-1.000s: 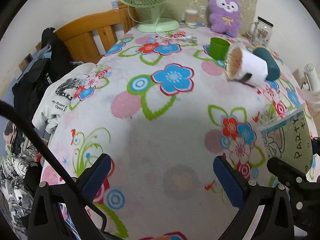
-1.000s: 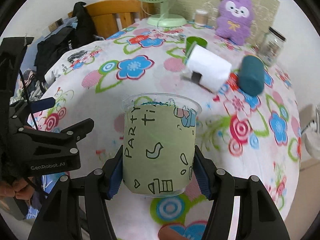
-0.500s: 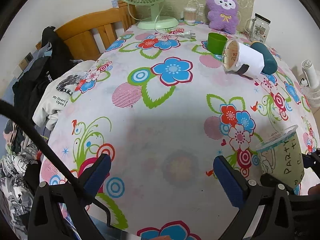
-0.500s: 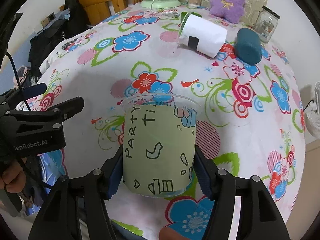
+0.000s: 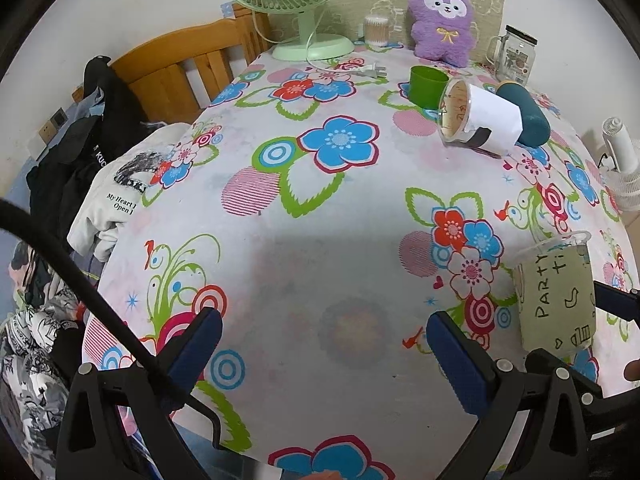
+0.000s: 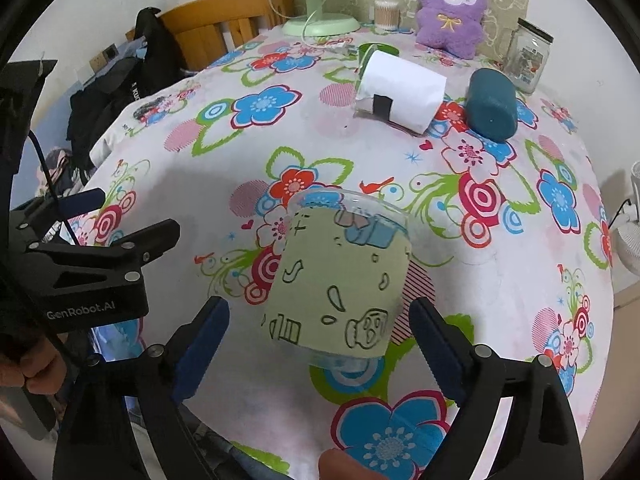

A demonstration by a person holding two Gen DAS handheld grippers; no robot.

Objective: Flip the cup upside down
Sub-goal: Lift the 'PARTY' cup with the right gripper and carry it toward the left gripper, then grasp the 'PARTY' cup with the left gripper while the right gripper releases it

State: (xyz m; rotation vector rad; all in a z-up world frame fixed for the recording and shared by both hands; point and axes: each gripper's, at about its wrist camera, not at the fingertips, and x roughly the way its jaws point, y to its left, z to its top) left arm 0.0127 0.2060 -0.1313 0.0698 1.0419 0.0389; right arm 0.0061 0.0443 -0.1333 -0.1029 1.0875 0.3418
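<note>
A clear plastic cup with a pale green "PARTY" sleeve point(image 6: 340, 284) stands rim up on the flowered tablecloth point(image 6: 280, 152), tilted slightly. My right gripper point(image 6: 320, 344) is open, its blue pads apart from the cup on both sides. The cup also shows at the right in the left wrist view point(image 5: 556, 292). My left gripper point(image 5: 320, 344) is open and empty above the table's near edge; it appears at the left of the right wrist view point(image 6: 100, 268).
A white-wrapped cup point(image 6: 400, 92) and a dark teal cup point(image 6: 492, 106) lie on their sides farther back. A green cup point(image 5: 426, 84), a fan point(image 5: 308, 8), a purple plush point(image 5: 440, 20) and a glass jar point(image 6: 528, 56) stand behind. A wooden chair with clothes point(image 5: 100, 140) is left.
My right gripper opened and let go of the cup, which now stands on the table leaning slightly. The left gripper stayed open and drew back a little.
</note>
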